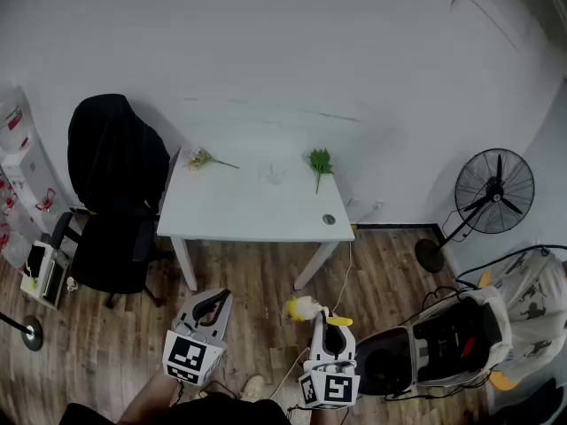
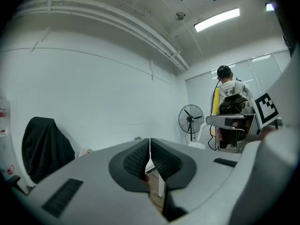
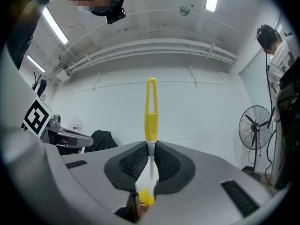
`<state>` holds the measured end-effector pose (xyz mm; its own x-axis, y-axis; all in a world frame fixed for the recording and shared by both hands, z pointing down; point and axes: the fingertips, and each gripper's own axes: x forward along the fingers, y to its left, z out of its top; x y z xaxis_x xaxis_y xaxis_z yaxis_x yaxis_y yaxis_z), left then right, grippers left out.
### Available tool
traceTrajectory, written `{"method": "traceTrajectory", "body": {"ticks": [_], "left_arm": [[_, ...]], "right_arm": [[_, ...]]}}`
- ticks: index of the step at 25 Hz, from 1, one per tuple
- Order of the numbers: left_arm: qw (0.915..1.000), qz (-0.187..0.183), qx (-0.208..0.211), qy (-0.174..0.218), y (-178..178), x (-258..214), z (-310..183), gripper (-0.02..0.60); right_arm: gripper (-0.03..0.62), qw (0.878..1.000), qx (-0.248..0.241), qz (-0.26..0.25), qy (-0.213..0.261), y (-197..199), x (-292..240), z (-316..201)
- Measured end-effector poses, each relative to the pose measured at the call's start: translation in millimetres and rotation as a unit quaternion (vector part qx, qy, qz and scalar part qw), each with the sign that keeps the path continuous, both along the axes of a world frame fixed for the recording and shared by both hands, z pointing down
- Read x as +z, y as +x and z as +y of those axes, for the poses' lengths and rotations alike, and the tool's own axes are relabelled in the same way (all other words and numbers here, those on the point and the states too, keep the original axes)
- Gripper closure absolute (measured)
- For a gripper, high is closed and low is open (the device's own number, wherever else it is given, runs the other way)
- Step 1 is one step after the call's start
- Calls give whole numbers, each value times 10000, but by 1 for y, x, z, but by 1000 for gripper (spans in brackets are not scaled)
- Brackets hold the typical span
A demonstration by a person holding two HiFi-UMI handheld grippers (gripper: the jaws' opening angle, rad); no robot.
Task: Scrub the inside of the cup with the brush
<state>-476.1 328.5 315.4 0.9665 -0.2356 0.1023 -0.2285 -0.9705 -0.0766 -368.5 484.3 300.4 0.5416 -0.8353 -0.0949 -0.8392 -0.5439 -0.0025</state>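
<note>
Firmly clamped in the right gripper (image 3: 151,165) is the yellow-handled brush (image 3: 151,109), its handle sticking out past the jaws. The left gripper (image 2: 150,161) has its jaws pressed together on nothing.

Grey grippers (image 1: 215,297), black ribbed jaws

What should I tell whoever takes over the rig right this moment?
Left gripper: jaws shut, nothing between them.
Right gripper: shut on the yellow brush, whose handle sticks out past the jaws.
Both grippers are held low over the wood floor, short of the white table.
I cannot pick out the cup for certain; a faint clear shape on the table top may be it.
Done: brush is in hand.
Left: go to the table, take hold of the cup, scrub its inside.
</note>
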Motion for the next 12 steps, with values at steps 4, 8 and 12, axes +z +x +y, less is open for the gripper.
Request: {"method": "traceTrajectory", "body": {"ticks": [4,8,12], "left_arm": [[10000,-18,8,-9,14,7,4,554],[10000,-43,-8,0,39,4,11,554],[10000,-53,3,8,68,1,21,554]], "right_arm": [[540,9999,74,-68,29,17,7,5],[540,10000,54,-64,24,41,1,12],[540,9999,61,-56,74,69,-3,22]]}}
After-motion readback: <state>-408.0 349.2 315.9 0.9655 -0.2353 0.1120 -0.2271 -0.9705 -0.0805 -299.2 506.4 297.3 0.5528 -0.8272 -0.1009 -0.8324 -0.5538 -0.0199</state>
